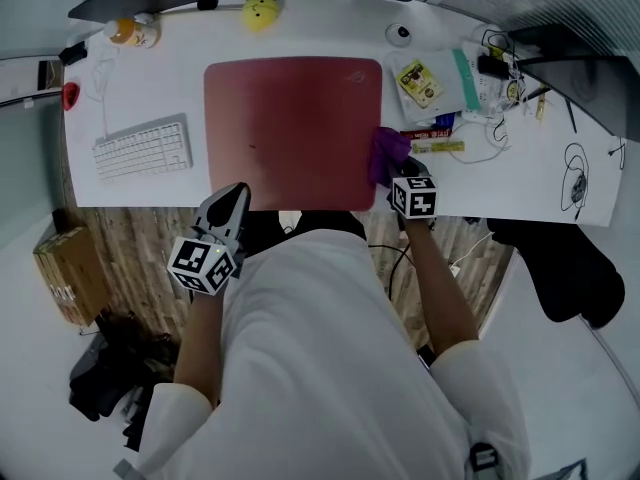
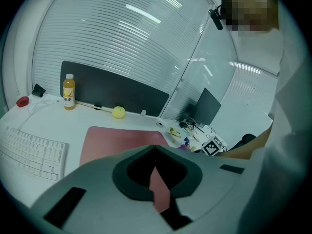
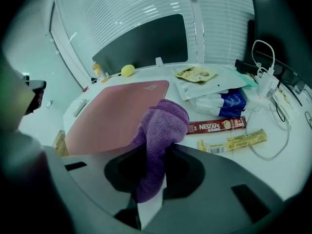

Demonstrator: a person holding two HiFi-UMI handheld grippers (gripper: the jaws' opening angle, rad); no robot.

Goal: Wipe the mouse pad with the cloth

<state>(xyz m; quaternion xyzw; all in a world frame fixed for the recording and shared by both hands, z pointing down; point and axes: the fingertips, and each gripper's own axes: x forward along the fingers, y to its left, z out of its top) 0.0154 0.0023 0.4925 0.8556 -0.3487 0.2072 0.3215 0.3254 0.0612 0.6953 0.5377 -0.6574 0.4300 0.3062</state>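
So, I judge wiping barely begun: my right gripper [image 3: 152, 177] has its jaws clamped on the purple terry cloth [image 3: 163, 123] at the red rectangular mouse pad's [image 1: 290, 128] near right corner; my left gripper's [image 2: 155, 148] jaws are together, empty. Next I'd press down and sweep across the pad.

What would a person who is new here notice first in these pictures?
The large red mouse pad fills the middle of the white desk. By its near right corner, the right gripper grips a purple cloth. The left gripper hangs shut and empty by the pad's near left corner.
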